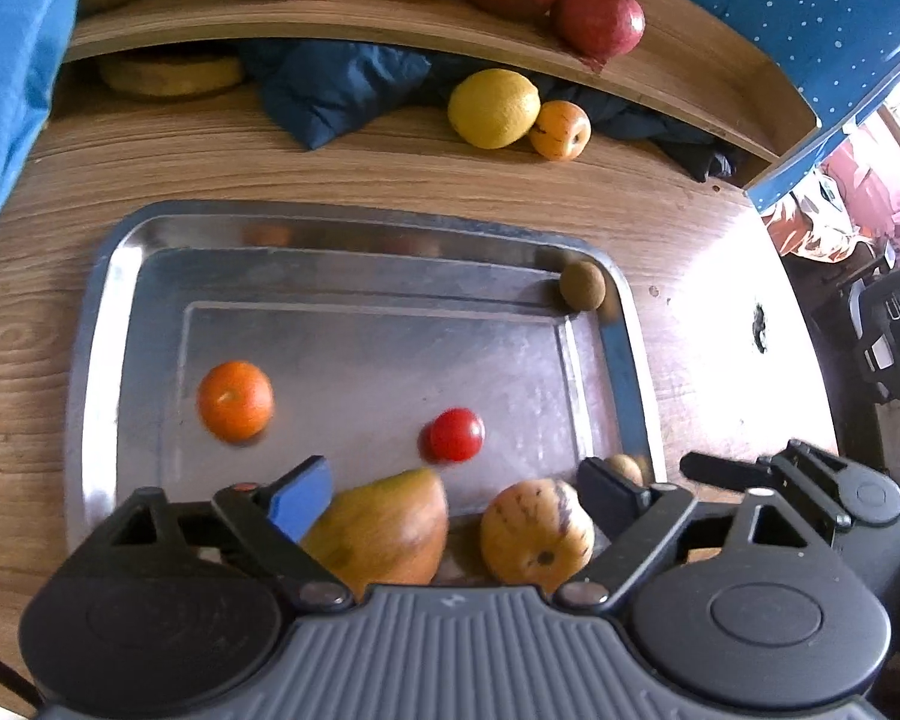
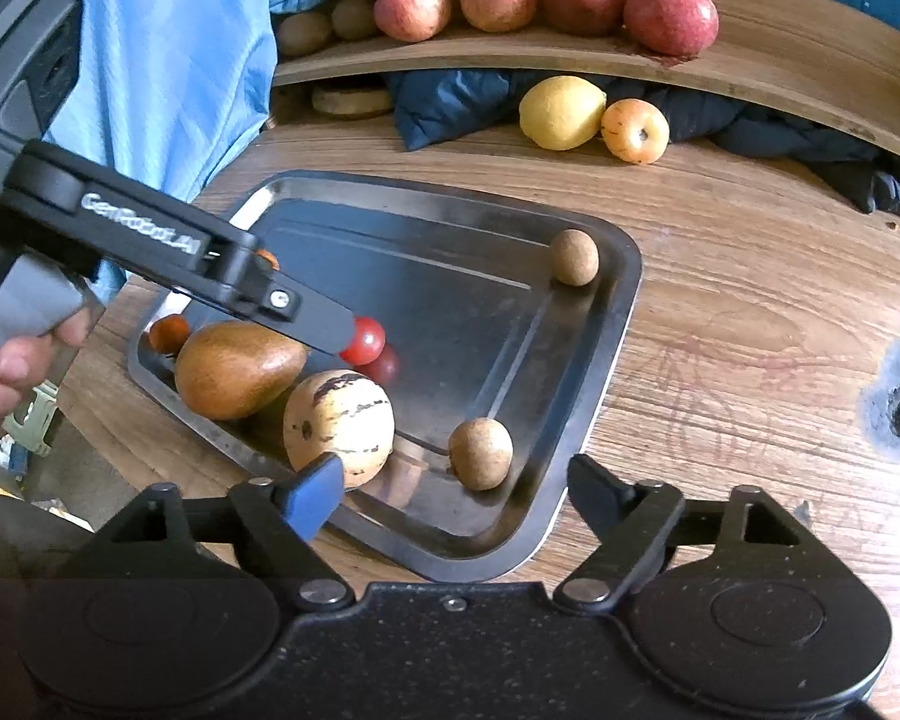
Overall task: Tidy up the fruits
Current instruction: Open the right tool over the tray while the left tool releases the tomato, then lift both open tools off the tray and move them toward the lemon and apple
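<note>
A steel tray (image 1: 108, 312) (image 2: 618, 300) lies on the wooden table. It holds a tangerine (image 1: 234, 401), a red tomato (image 1: 453, 434), a kiwi (image 1: 582, 284) in the far right corner, a brown mango (image 1: 384, 531) (image 2: 237, 369), a striped yellow melon (image 1: 537, 531) (image 2: 339, 420) and a small brown fruit (image 2: 480, 453). My left gripper (image 1: 456, 480) hangs open over the mango and melon, gripping neither. My right gripper (image 2: 453, 471) stands open at the tray's near corner, the small brown fruit just ahead between its fingers, untouched.
Behind the tray lie a lemon (image 1: 493, 108) and a small yellow-orange fruit (image 1: 561, 129) against a dark blue cloth (image 1: 330, 90). A wooden shelf (image 1: 330, 18) above carries several apples. A person in light blue stands at the left (image 2: 168, 60), a hand (image 2: 6, 372) on the left gripper's handle.
</note>
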Action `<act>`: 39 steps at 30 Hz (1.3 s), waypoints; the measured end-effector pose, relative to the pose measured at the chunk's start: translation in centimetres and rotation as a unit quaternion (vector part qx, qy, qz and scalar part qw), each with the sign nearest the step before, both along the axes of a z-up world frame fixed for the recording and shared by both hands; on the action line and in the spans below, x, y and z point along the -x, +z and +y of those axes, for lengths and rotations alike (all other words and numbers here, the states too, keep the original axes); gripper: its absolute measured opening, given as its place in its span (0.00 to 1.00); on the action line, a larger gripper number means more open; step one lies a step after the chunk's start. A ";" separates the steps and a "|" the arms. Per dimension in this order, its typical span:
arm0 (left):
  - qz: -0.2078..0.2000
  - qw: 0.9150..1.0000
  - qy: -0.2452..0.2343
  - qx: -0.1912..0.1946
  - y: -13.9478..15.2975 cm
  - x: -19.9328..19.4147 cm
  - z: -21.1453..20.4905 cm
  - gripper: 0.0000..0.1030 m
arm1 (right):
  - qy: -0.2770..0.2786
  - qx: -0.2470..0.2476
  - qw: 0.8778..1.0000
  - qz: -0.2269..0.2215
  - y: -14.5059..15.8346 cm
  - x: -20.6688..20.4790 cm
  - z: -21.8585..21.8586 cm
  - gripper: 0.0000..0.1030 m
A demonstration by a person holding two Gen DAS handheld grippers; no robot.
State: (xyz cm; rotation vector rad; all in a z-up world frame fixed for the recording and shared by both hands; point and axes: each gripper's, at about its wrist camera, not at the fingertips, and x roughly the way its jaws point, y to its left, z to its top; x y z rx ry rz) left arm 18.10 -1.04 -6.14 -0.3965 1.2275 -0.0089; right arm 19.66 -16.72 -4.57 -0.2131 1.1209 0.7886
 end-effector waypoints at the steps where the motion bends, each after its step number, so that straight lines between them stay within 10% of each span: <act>1: 0.002 1.000 -0.002 0.001 0.1 0.3 0.2 0.92 | 0.002 -0.001 1.000 0.000 0.0 0.0 0.0 0.85; 39: 0.082 0.992 -0.088 -0.030 0.5 3.9 4.4 0.95 | 0.040 0.015 0.999 0.015 1.0 -0.5 3.2 0.99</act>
